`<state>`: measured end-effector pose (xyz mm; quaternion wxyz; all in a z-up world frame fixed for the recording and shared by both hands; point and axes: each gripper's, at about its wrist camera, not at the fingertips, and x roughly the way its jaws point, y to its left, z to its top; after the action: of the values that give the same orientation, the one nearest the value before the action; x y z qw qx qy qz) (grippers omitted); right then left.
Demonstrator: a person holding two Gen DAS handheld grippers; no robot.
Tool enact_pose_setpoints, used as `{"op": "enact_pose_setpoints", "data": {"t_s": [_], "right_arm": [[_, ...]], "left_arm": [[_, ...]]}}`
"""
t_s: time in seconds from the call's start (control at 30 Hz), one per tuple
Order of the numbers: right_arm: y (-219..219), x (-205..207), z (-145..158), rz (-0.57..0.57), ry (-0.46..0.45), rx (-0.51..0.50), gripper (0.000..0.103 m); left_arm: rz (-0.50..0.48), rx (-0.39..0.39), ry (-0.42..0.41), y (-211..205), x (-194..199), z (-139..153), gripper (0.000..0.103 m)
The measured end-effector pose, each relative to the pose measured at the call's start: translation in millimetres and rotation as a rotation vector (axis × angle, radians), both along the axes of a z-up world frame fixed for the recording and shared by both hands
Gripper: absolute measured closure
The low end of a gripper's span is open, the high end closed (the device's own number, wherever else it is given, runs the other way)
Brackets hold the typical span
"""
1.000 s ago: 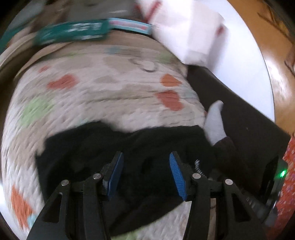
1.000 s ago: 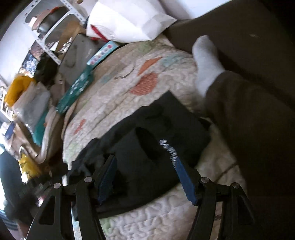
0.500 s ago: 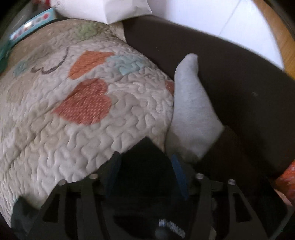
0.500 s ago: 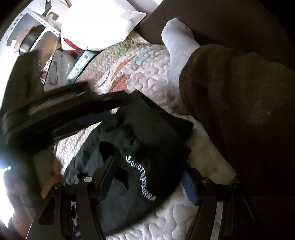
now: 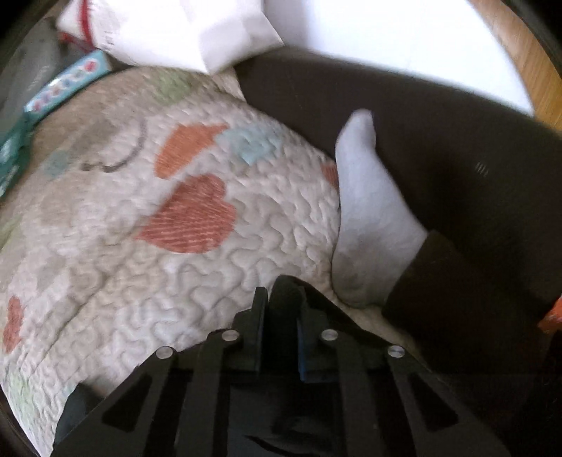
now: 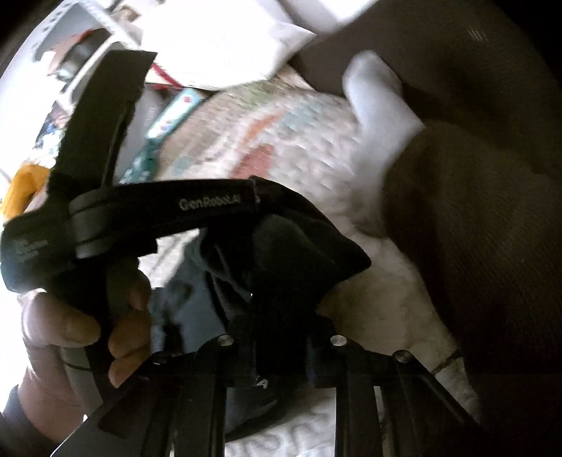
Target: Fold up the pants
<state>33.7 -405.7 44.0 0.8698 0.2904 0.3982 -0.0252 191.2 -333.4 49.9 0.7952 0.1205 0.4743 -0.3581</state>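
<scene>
The black pants [image 5: 286,286] lie bunched on a quilt with heart patches [image 5: 175,281]. My left gripper [image 5: 281,306] is shut on a corner of the fabric, which pokes up between its pads, close to a white-socked foot. In the right wrist view the same left gripper [image 6: 258,195] reaches across from the left, held by a hand [image 6: 70,323], and lifts the pants [image 6: 309,253] into a peak. Below it my right gripper [image 6: 281,355] has its jaws closing, pinched on dark cloth near the white lettering.
A person's white-socked foot [image 5: 368,211] and brown trouser leg [image 5: 439,288] rest at the quilt's right edge against a dark sofa [image 5: 439,123]. A white paper bag [image 5: 196,31] and a teal box [image 5: 66,84] lie at the quilt's far side.
The left gripper swept across to the pants corner by the foot and closed on it. The right gripper's jaws narrowed onto the cloth. The pants now rise into a peak.
</scene>
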Motion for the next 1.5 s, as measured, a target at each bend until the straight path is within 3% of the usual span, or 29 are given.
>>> {"op": "enact_pose_setpoints", "data": {"t_s": [0.2,0.37,0.53,0.67,0.8,0.87,0.9,0.97,1.03,1.17,1.27,1.37,1.5], "right_arm": [[49.5,-8.8,46.1,0.155,-0.102,-0.069,0.082],[112.4,-15.5,67.3,0.343,-0.146,-0.166,0.082],[179.9,-16.7,59.9,0.52,-0.128,-0.239,0.082],[235.4,-14.8,37.4,0.654,-0.093,-0.34,0.083],[263.6,-8.3,13.3,0.723,-0.056,-0.41,0.082],[275.1,-7.5,1.7,0.756,-0.043,-0.456,0.075],[276.9,-10.0,0.1,0.761,-0.04,-0.466,0.072],[281.3,-14.3,-2.4,0.783,-0.04,-0.467,0.05],[287.4,-23.3,-2.6,0.818,-0.048,-0.478,0.037],[297.8,-50.2,0.1,0.885,-0.079,-0.56,0.034],[285.7,-62.7,7.3,0.898,-0.085,-0.549,0.034],[253.4,-67.1,22.9,0.83,-0.09,-0.494,0.034],[210.3,-54.8,35.4,0.68,-0.08,-0.403,0.034]], "left_arm": [[0.115,-0.153,0.002,82.6,-12.4,43.1,0.09],[0.268,-0.261,0.021,174.8,-26.7,53.6,0.09],[0.428,-0.332,0.086,259.5,-40.2,25.4,0.09],[0.521,-0.372,0.133,303.0,-46.7,-3.1,0.09],[0.588,-0.386,0.165,334.7,-51.3,-26.9,0.09],[0.621,-0.393,0.176,348.1,-53.4,-34.5,0.09],[0.633,-0.408,0.183,354.6,-54.6,-36.9,0.087],[0.66,-0.445,0.208,370.3,-56.6,-41.3,0.077],[0.679,-0.462,0.216,380.9,-58.6,-41.6,0.073],[0.719,-0.446,0.179,392.1,-66.2,-33.5,0.072],[0.784,-0.407,0.097,397.4,-76.6,-17.4,0.072],[0.806,-0.401,0.016,393.2,-88.6,4.7,0.072],[0.756,-0.368,0.007,361.4,-90.3,13.3,0.061]]}}
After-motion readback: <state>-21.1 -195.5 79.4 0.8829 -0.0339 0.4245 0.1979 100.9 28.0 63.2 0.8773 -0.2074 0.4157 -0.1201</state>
